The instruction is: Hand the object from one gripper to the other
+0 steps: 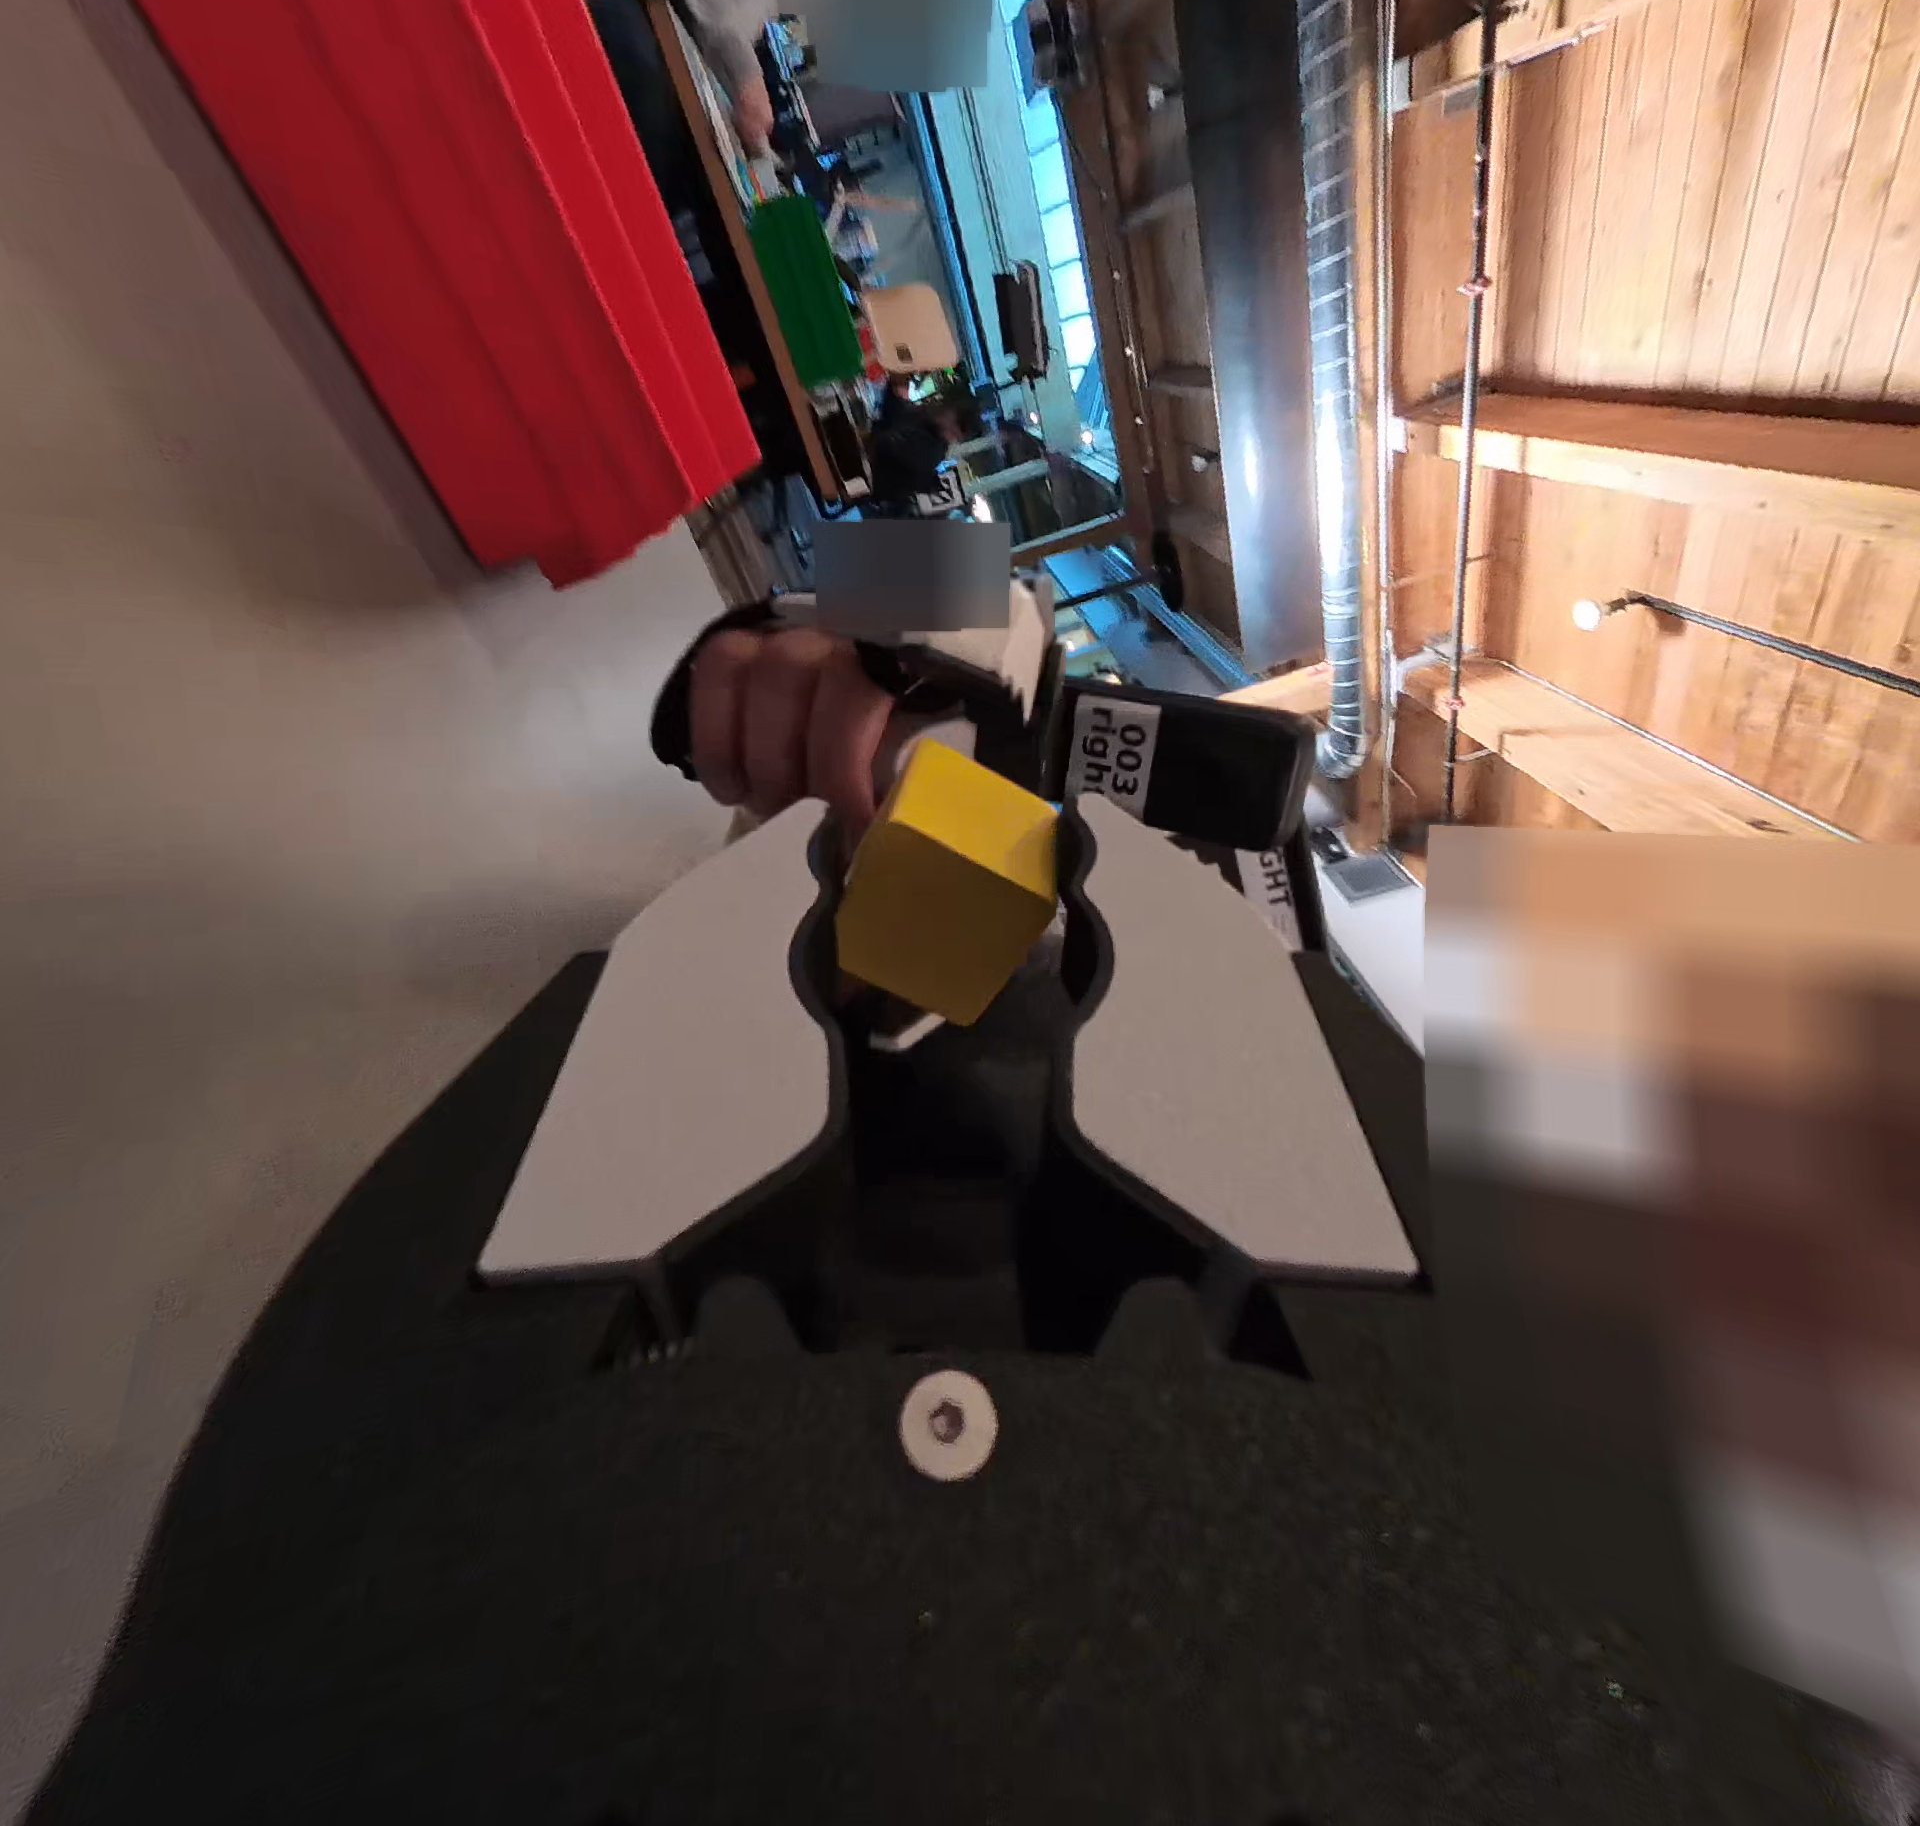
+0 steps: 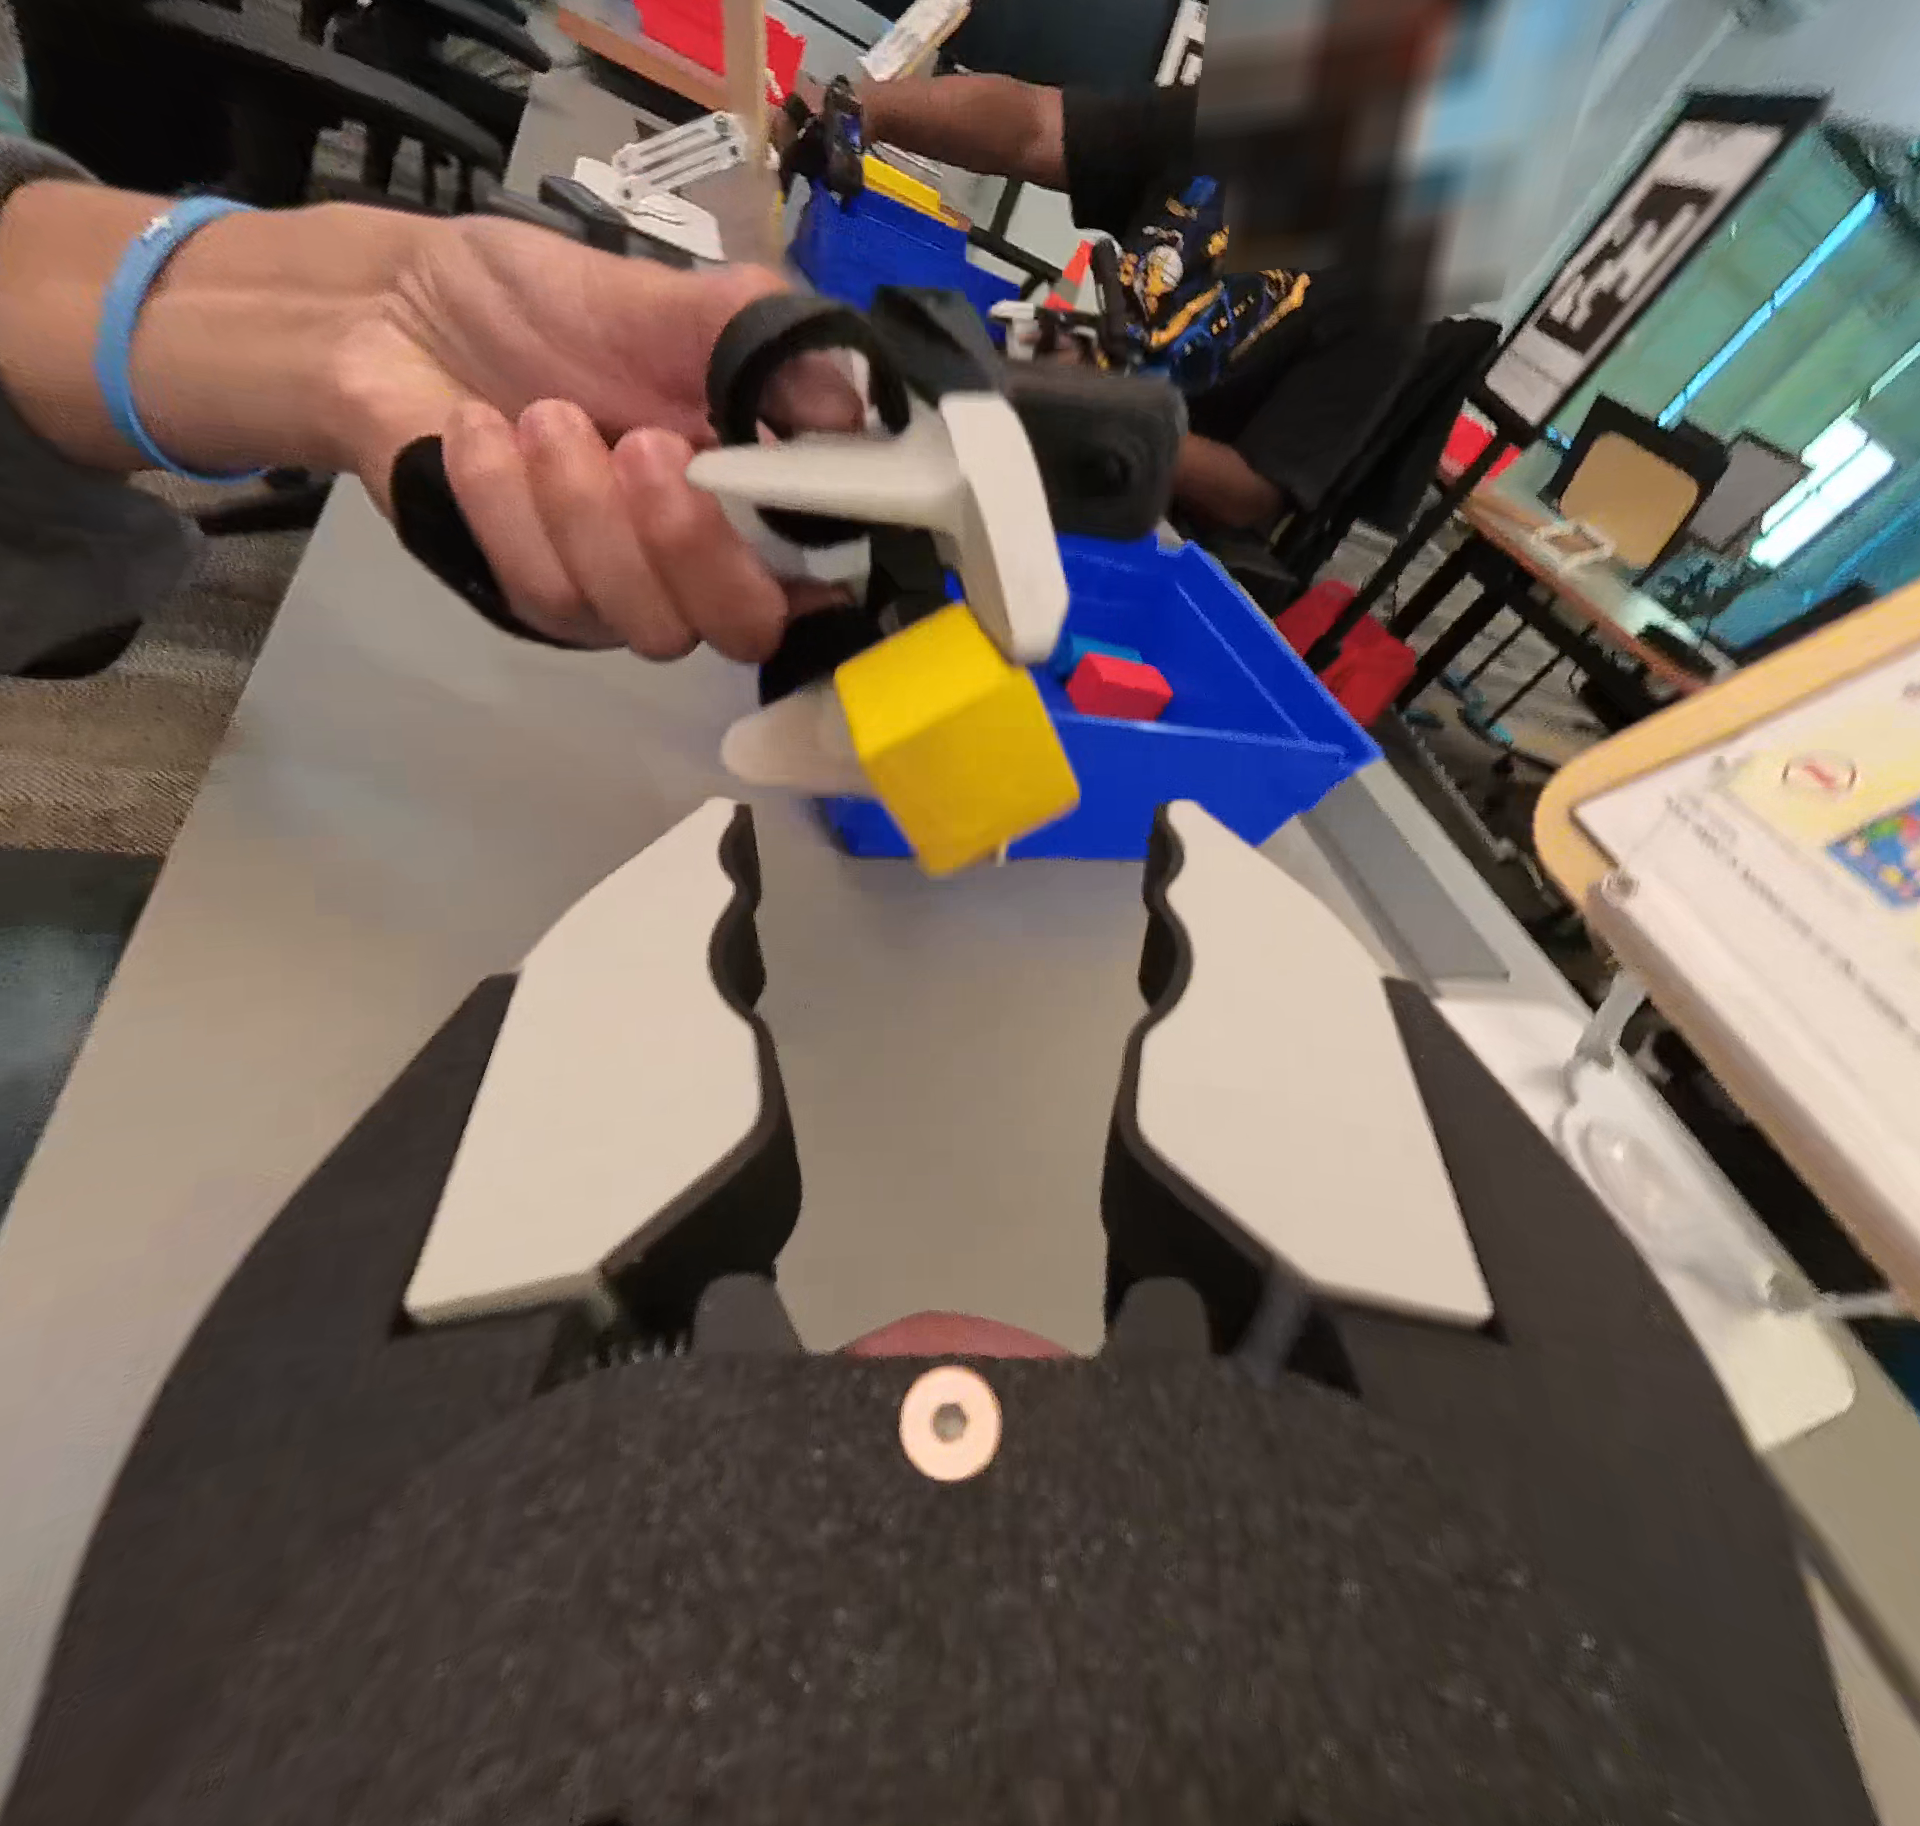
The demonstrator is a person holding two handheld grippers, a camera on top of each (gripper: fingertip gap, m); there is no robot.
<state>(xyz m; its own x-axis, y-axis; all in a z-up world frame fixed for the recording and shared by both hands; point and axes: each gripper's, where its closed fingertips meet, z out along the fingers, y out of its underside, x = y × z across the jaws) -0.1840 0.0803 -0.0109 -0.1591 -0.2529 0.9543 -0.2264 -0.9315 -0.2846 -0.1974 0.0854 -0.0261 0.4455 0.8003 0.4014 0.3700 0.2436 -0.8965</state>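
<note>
Gripping a yellow wooden cube between its grey fingertips, the left gripper fills the left wrist view. Right wrist view: the right gripper gapes empty, the cube seemingly just beyond it, above a blue plastic bin.

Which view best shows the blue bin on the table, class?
The right wrist view. The blue bin sits on the grey table behind the yellow block, its inside and a red block visible. The left wrist view shows none of it.
</note>
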